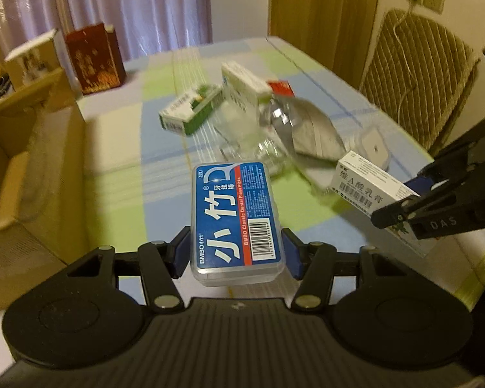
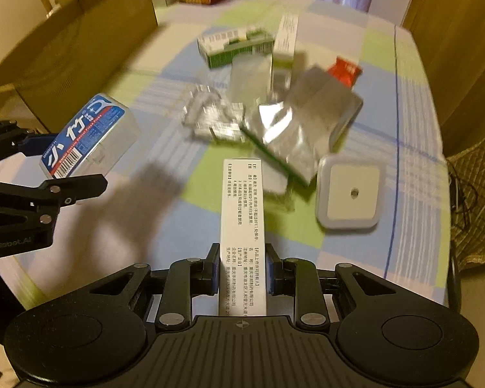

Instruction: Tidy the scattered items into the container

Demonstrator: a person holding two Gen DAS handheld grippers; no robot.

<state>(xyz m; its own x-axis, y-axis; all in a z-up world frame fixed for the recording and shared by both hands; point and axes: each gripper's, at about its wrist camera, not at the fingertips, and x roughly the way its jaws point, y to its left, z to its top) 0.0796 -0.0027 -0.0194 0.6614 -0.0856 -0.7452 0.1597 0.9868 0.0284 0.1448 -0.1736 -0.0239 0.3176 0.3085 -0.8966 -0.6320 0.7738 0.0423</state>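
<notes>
Two hand-held grippers hover over a table with a checked cloth [image 1: 119, 148], each already carrying one item. The left gripper [image 1: 237, 252] is clamped by its blue pads on the near end of a clear floss-pick case [image 1: 236, 216] with a blue label, held flat and lifted off the cloth. The right gripper [image 2: 241, 268] is closed on a slim white carton [image 2: 242, 226], gripped near one end so most of it sticks out forward. Both items seem to be held this way for carrying to the open cardboard box [image 1: 19, 161], the container, which stands at the left edge of the table. Further off, a loose heap still waits: a green and white carton [image 1: 190, 110], a silver foil pouch [image 2: 291, 129], a red packet [image 2: 344, 71], some clear plastic pieces [image 2: 210, 119] and a white square night light [image 2: 350, 194] nearest on the right. The left view shows the inside wall of the box and a dark red box [image 1: 95, 58] beyond it, with a chair at the far right. The right view shows the night light whole and the printed side of the white carton; in the left view that carton's labelled face shows instead. Much of the heap is blurred.
</notes>
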